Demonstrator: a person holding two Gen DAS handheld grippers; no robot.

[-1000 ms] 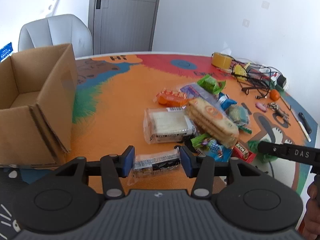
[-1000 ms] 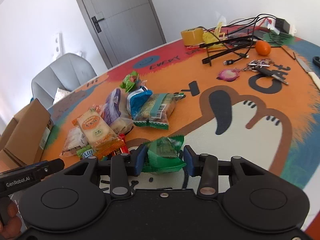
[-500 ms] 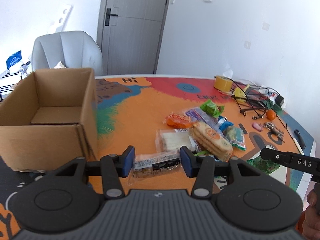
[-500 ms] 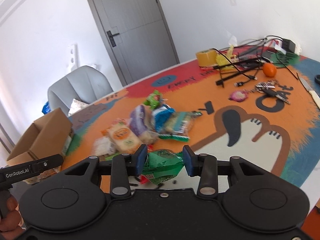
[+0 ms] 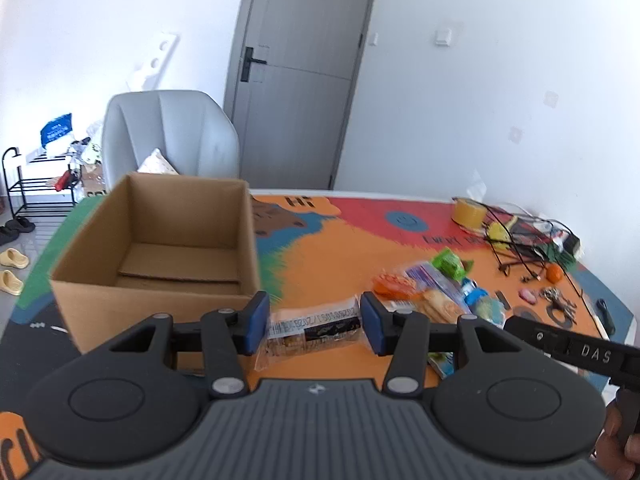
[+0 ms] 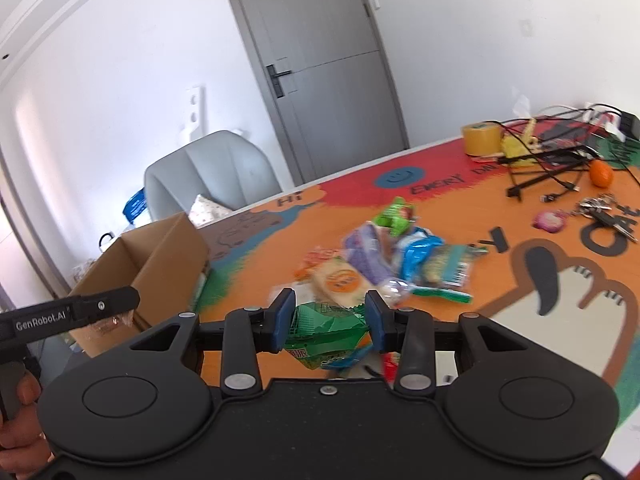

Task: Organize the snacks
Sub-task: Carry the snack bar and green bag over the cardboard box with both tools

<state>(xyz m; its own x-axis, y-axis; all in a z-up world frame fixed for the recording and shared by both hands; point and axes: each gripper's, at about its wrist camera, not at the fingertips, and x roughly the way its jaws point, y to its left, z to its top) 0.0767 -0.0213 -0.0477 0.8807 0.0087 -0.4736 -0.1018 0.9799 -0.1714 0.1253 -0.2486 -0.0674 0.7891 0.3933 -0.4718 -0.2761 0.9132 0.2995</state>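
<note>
Left wrist view: left claw clamped on a clear-wrapped dark snack bar, held crosswise between the blue pads, up off the worktop. Looks straight down into the open cardboard box, just ahead and to the left, nothing but folded bottom flaps inside. Only a slice of the snack pile from here, part hidden behind the right pad, plus the tip of the other tool marked DAS poking in at the right edge.

Right wrist view: right claw squeezing a crumpled green snack packet, lifted clear of the worktop too. Shows the pile far better: orange-labelled cracker pack, purple packet, blue bag, small green wrapper at the far side. Box only seen from outside here, interior not visible. Left tool arm labelled GenRobot.AI crossing in front of the box, hand wrapped round its grip.

Other clutter at the far end: yellow tape roll, tangle of black cables, an orange fruit, keys, pink tag. Grey chair and grey door behind the worktop.
</note>
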